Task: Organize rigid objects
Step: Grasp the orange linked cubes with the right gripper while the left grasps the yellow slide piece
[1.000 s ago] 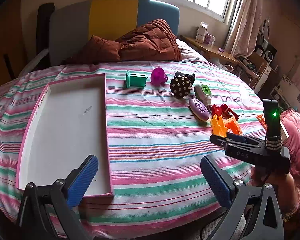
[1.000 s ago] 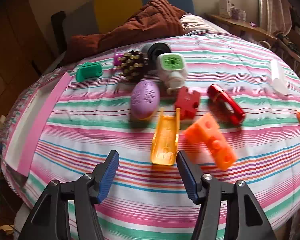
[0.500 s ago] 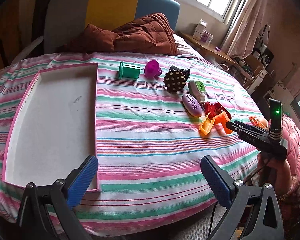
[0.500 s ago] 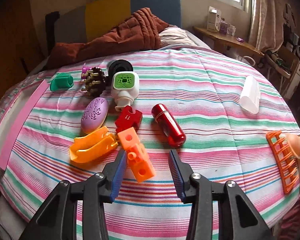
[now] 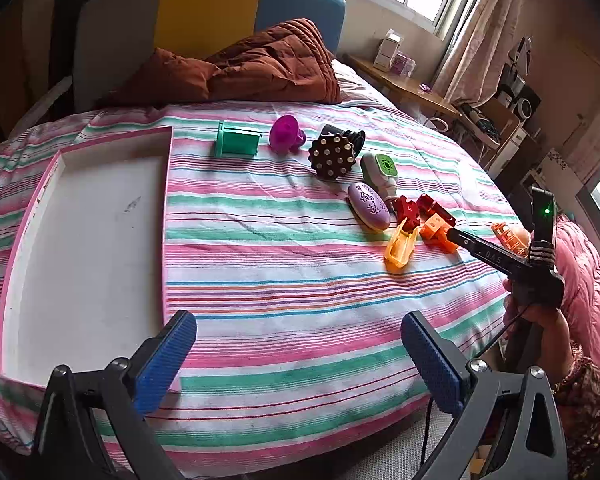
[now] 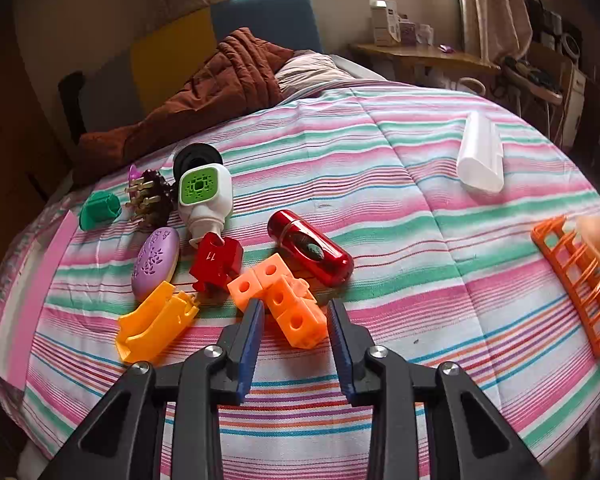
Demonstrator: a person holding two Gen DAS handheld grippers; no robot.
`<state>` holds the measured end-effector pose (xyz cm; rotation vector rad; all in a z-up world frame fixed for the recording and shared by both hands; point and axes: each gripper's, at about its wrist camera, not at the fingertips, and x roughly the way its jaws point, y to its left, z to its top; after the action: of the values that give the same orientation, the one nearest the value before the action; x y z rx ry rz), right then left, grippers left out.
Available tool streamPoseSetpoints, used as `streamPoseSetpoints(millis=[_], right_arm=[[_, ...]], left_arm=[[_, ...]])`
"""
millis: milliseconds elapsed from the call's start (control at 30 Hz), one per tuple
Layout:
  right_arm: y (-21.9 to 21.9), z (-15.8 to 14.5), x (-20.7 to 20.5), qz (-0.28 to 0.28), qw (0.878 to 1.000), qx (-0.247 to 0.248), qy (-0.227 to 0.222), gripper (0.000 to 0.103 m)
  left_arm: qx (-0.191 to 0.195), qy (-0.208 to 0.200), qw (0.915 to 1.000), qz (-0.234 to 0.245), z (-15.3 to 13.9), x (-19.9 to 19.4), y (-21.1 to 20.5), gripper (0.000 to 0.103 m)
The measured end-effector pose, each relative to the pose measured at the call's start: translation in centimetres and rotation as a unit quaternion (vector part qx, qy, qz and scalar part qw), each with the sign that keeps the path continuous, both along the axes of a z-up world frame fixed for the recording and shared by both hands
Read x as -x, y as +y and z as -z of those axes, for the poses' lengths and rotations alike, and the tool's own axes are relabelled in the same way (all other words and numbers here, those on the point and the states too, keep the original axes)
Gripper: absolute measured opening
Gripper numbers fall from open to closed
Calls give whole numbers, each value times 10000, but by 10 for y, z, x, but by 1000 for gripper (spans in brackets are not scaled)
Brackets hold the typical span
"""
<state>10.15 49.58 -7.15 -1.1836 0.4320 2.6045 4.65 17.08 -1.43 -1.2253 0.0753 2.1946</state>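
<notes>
Orange plastic linking-cube block (image 6: 288, 304), a short chain of hollow cubes with round holes, lies on the striped bedspread (image 6: 400, 240) directly in front of my right gripper (image 6: 296, 322). Its long axis runs on a slant, from far-left to near-right as my right camera sees it, and the near end sits between my two blue-padded fingers (image 6: 252, 332). These have just been closing around that near end. I see slim gaps on both sides, so I judge the pads are not yet pressing on the block.

My right hand is plainly the nearer one. In my left camera the same block (image 5: 436, 230) shows far off to the right, at the tip of my right gripper (image 5: 454, 236), while my left gripper (image 5: 296, 354) hangs wide open over bare bedspread at the near edge, holding nothing.

Close neighbours crowd the block: a yellow plastic channel-shaped piece (image 6: 152, 324) just to its left, a red plastic puzzle-shaped piece marked 11 (image 6: 216, 260) just behind it, and a glossy red metal capsule (image 6: 312, 252) behind and to its right.

The shallow white tray with a pink rim (image 5: 166, 220), where I judge these things belong, lies well apart to the left, just beside my left hand's side of the bed. It looks empty.
</notes>
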Motion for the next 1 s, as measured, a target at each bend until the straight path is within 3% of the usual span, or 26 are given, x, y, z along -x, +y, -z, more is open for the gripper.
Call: streamPoseSetpoints(millis=[167,400,500,567,833,1000], right_arm=[[-6,8,25,-453,9981,-202,-377,41],[-12,10,46,-237,9989,-163,-369,44],[-10,17,48,-135,9993,-31,-353,33],[-8,19,40,-47,9999,6,-142,26],[-8,25,12,229,9985,-22,496,26],[2,27,5,608,9954,128,725,26]], left_arm=[[157,195,9996,147,-6,-3,15,103],[286,164,9991,278,-4,0,34,103],[384,247,9984,346,-2,0,43,103],[467,342,9975,406,-1,0,51,103],[501,581,9932,880,10,6,105,103],[688,939,9842,1334,24,10,151,100]])
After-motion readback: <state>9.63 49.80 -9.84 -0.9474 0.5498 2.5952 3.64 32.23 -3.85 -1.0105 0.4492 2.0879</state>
